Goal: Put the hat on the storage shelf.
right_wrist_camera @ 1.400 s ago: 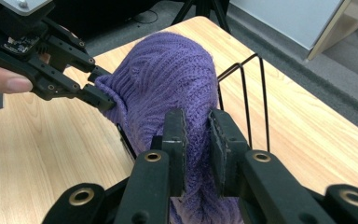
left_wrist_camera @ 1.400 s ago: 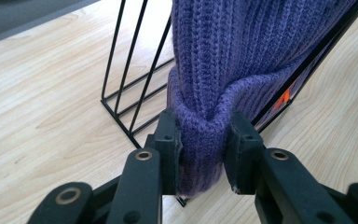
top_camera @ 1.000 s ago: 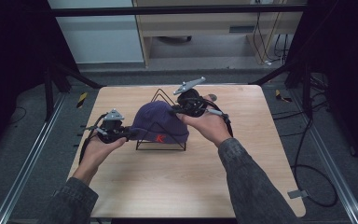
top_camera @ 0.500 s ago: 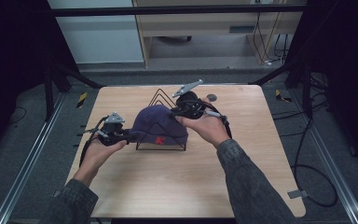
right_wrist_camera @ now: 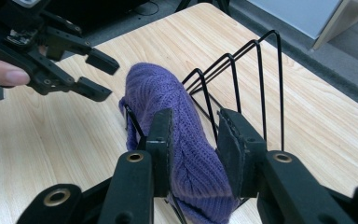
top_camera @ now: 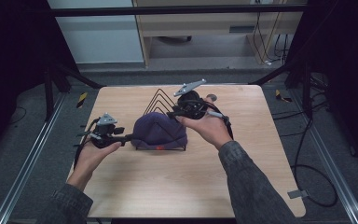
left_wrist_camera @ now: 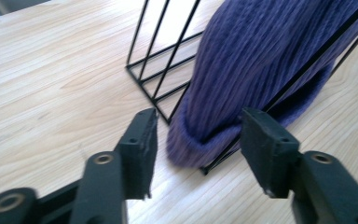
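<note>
At the tabletop (top_camera: 177,186), a purple knitted hat (top_camera: 159,131) sits draped over a black wire rack (top_camera: 154,100), its long axis running left to right across my body, from one hand to the other.

My right gripper (right_wrist_camera: 193,140) is on the hat's right end, coming in from above and behind. Its jaws are part-closed around a fold of the knit, the left pad against the wool; I cannot tell whether the far pad bites cloth or only one of the rack's wires. In the high view that right gripper (top_camera: 186,106) rides over the hat's upper right edge.

My left gripper (left_wrist_camera: 198,140) stands at the opposite end, low to the wood, jaws spread wide. The hat's rolled brim (left_wrist_camera: 191,149) lies straight ahead of them and between their lines, just beyond the tips, with a base wire of the rack running under it. Nothing is held there yet.

The coming move, as I judge it, turns on that line: the brim is dead ahead of my left jaws, so a short push forward would put it between the pads. The risk is the base wire, which lies close enough to the brim to be caught along with it.
</note>
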`<state>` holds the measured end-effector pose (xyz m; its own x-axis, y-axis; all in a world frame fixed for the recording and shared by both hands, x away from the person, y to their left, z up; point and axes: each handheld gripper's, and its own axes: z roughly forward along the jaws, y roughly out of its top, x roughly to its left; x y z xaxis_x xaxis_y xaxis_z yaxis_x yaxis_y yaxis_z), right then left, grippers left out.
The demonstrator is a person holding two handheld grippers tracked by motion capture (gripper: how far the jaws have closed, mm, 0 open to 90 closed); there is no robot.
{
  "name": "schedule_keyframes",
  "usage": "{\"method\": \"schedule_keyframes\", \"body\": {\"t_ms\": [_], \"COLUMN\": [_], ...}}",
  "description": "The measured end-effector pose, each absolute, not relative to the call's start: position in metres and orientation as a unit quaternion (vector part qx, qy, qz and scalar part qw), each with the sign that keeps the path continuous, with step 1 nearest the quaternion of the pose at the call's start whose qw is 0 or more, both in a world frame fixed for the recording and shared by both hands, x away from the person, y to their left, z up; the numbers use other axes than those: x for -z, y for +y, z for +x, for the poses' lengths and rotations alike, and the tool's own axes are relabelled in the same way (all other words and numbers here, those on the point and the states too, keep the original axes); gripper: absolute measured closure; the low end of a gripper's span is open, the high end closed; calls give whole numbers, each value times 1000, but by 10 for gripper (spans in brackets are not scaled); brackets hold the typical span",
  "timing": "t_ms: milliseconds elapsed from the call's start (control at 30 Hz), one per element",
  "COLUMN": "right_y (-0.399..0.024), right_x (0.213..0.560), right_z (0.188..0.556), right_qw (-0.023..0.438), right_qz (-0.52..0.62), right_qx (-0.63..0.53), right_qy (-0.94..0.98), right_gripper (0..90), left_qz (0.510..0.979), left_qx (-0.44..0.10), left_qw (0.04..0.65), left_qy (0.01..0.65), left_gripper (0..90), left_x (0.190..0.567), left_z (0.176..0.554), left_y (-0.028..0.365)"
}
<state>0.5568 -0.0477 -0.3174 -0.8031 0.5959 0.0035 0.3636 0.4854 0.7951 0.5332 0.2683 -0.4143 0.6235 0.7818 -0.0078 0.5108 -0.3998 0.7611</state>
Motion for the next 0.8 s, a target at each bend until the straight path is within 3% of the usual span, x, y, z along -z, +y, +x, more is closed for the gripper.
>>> {"method": "schedule_keyframes", "body": {"t_ms": [333, 800], "right_y": [-50, -56], "right_x": [310, 322], "right_z": [548, 528], "right_qw": [155, 163], "right_qz": [292, 316], "right_qx": [-417, -416], "right_qy": [847, 837], "right_gripper": [551, 358], "left_qz": [788, 776], "left_qx": [-217, -200], "left_qw": [367, 337], "left_qy": [444, 494], "left_gripper": [274, 132], "left_x": [426, 466], "left_z": [500, 487], "left_y": [284, 306]}}
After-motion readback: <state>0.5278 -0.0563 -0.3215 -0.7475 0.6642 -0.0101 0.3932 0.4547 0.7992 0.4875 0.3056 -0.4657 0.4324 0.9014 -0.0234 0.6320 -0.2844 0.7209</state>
